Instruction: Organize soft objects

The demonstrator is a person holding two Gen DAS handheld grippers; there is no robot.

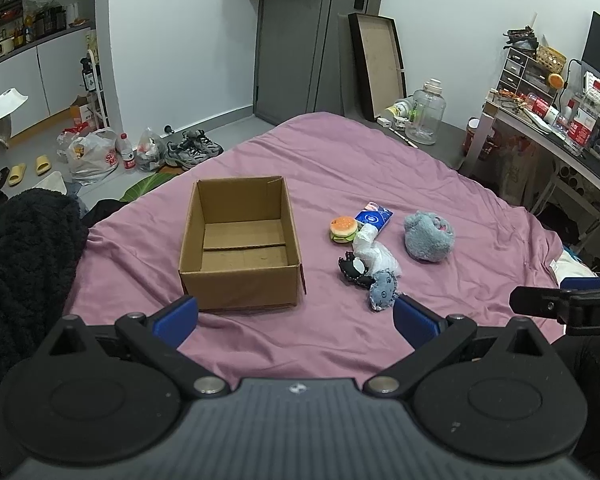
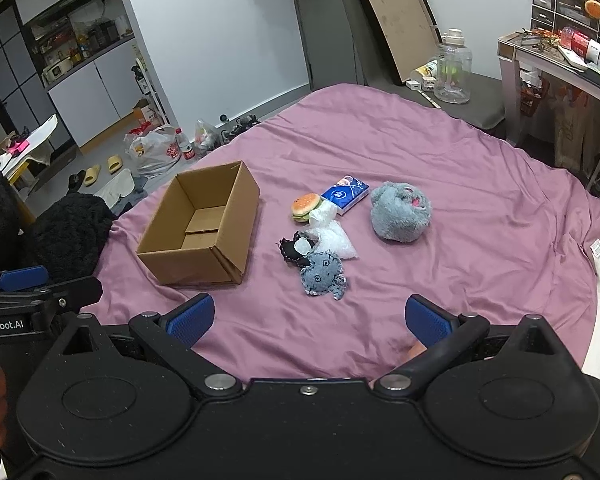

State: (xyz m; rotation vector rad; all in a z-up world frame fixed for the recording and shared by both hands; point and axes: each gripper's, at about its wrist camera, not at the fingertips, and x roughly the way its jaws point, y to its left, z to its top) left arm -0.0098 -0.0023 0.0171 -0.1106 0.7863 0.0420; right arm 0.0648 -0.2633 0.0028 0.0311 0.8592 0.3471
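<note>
An open, empty cardboard box [image 1: 240,244] [image 2: 202,226] stands on the purple bedsheet [image 1: 340,160] [image 2: 420,152]. To its right lie a burger toy [image 1: 343,229] [image 2: 306,207], a blue tissue pack [image 1: 374,215] [image 2: 345,193], a crumpled white plastic bag [image 1: 374,250] [image 2: 330,236], a black soft toy [image 1: 354,268] [image 2: 292,252], a small denim octopus toy [image 1: 382,289] [image 2: 322,272] and a grey plush ball [image 1: 429,235] [image 2: 400,213]. My left gripper [image 1: 296,316] hangs open near the box's front. My right gripper [image 2: 310,320] is open just short of the octopus. Both hold nothing.
A black fleece garment [image 1: 24,264] [image 2: 72,228] lies at the bed's left edge. Beyond the bed are shoes [image 1: 194,148], plastic bags [image 1: 94,156], a clear water jug [image 1: 424,112] [image 2: 454,68], a leaning frame [image 1: 378,64] and a cluttered desk [image 1: 560,120] on the right.
</note>
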